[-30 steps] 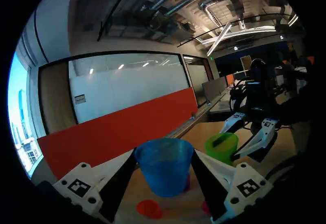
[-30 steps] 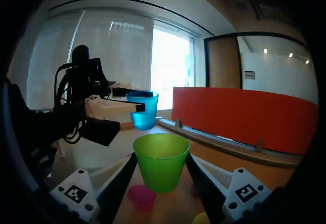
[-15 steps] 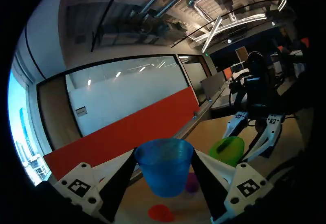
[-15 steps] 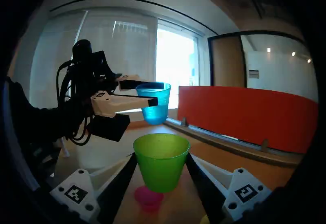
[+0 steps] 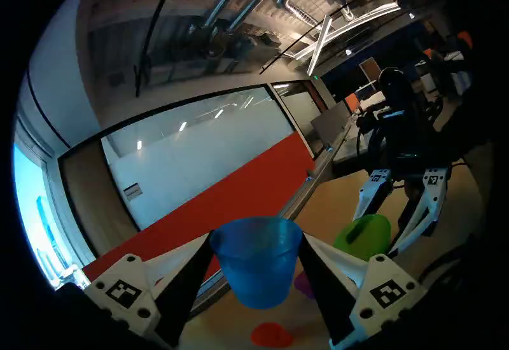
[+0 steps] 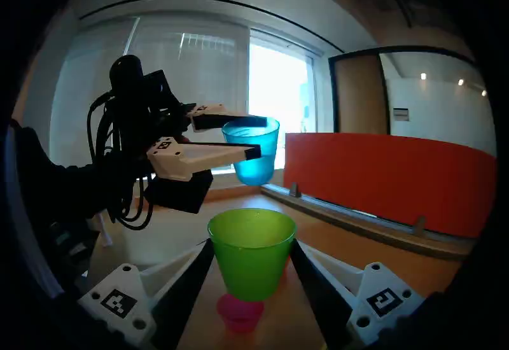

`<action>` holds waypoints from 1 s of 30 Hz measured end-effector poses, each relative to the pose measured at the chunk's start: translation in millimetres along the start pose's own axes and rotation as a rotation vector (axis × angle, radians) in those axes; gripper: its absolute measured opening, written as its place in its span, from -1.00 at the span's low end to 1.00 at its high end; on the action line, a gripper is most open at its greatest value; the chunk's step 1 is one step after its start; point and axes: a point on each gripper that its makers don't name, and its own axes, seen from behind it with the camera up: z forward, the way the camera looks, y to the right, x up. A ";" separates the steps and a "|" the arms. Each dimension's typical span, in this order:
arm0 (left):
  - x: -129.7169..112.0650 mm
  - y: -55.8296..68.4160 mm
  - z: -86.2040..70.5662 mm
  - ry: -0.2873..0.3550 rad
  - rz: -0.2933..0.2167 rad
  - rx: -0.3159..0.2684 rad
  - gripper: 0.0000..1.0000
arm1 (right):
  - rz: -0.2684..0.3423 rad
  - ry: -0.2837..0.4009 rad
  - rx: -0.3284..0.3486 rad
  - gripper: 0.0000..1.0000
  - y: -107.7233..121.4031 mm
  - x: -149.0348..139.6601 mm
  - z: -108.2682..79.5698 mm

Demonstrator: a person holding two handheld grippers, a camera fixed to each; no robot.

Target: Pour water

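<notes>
Open-plan office. Exposed ceiling with bare metal ducts and pipes [image 5: 254,6], long linear strip lights [image 5: 318,38]. Glass-walled meeting room [image 5: 203,146] with a brown wooden door panel [image 6: 356,102] beside it. Light wooden desk [image 6: 356,248] backed by a long orange divider screen [image 6: 394,178] on a rail. Big bright window [image 6: 280,89] with pale translucent blinds [image 6: 184,63].
</notes>
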 end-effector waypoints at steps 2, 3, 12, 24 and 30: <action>1.5 0.1 0.7 0.001 0.015 0.001 0.78 | 0.001 -0.001 0.002 0.79 -1.3 -0.6 1.5; 2.3 0.4 1.1 0.001 0.020 0.001 0.79 | 0.001 -0.002 0.004 0.79 -1.8 -0.8 2.1; 12.6 2.4 3.9 0.007 0.084 -0.007 0.78 | 0.003 -0.005 0.017 0.78 -6.0 -1.2 6.7; 23.8 1.3 2.2 0.009 0.187 -0.003 0.79 | 0.002 -0.013 0.024 0.79 -7.6 -4.2 10.4; 31.5 2.2 0.5 0.020 0.236 -0.004 0.78 | 0.003 -0.013 0.023 0.79 -6.9 -3.4 10.9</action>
